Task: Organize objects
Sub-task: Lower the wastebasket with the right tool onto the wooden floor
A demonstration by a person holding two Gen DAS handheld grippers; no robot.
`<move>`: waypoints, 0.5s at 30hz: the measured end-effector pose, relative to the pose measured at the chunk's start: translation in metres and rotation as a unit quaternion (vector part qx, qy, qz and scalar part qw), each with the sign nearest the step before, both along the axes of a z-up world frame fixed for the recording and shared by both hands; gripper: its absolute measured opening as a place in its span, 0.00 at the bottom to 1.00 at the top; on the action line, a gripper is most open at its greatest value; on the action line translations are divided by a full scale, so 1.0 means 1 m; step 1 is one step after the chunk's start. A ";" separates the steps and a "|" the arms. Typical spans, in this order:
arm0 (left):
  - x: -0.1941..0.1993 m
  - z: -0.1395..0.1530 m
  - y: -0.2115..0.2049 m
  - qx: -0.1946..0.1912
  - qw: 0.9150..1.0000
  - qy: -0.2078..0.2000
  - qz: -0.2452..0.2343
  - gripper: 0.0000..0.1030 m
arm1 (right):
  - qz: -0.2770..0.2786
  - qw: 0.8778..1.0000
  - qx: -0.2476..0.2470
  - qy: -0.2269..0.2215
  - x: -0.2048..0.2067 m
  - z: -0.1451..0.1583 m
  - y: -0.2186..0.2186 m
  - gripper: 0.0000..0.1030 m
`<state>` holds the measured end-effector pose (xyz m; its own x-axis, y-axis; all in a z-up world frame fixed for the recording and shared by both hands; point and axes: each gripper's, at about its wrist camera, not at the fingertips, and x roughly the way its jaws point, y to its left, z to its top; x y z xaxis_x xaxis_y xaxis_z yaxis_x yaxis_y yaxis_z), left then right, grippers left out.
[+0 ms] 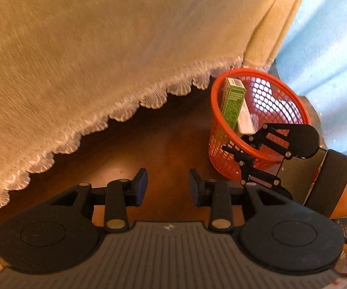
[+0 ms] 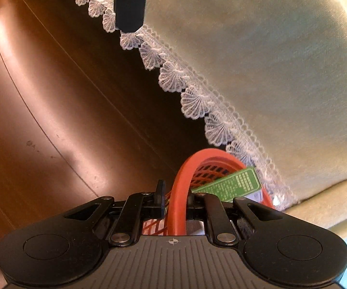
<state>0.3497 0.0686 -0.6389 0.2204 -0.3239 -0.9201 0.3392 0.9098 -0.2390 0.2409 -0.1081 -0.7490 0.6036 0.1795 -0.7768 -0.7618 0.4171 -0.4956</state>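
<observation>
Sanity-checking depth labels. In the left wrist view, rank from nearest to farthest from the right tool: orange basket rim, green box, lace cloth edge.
1. Orange basket rim: clamped by the right tool, on the near side of the basket.
2. Green box: standing inside the basket, leaning on its left wall.
3. Lace cloth edge: beyond the basket, running off to the left over the wooden table.

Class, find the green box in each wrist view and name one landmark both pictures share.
Left wrist view: the green box stands tilted inside the orange mesh basket, right of centre, beside a white item.
Right wrist view: the green box lies low and right of centre, just above the right gripper, whose fingers straddle the basket rim.
Shared landmark: the lace edge of the cream cloth.
</observation>
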 end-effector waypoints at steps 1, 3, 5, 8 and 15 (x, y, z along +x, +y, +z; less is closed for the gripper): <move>-0.001 0.000 -0.002 0.000 1.000 0.003 -0.001 0.30 | -0.009 1.000 0.003 0.005 -0.001 0.001 0.000 0.08; -0.003 0.001 -0.005 0.001 1.000 0.007 -0.005 0.32 | -0.028 0.999 0.004 0.019 -0.002 0.002 -0.001 0.08; -0.005 0.002 -0.007 0.003 1.000 0.010 -0.010 0.32 | -0.047 0.998 0.002 0.035 -0.005 0.002 -0.003 0.09; -0.008 0.003 -0.008 0.002 1.000 0.014 -0.014 0.33 | -0.055 0.997 -0.009 0.045 -0.011 0.001 -0.006 0.12; -0.008 0.011 -0.007 0.003 1.000 0.020 -0.020 0.34 | -0.078 0.993 -0.044 0.078 -0.020 -0.008 -0.001 0.62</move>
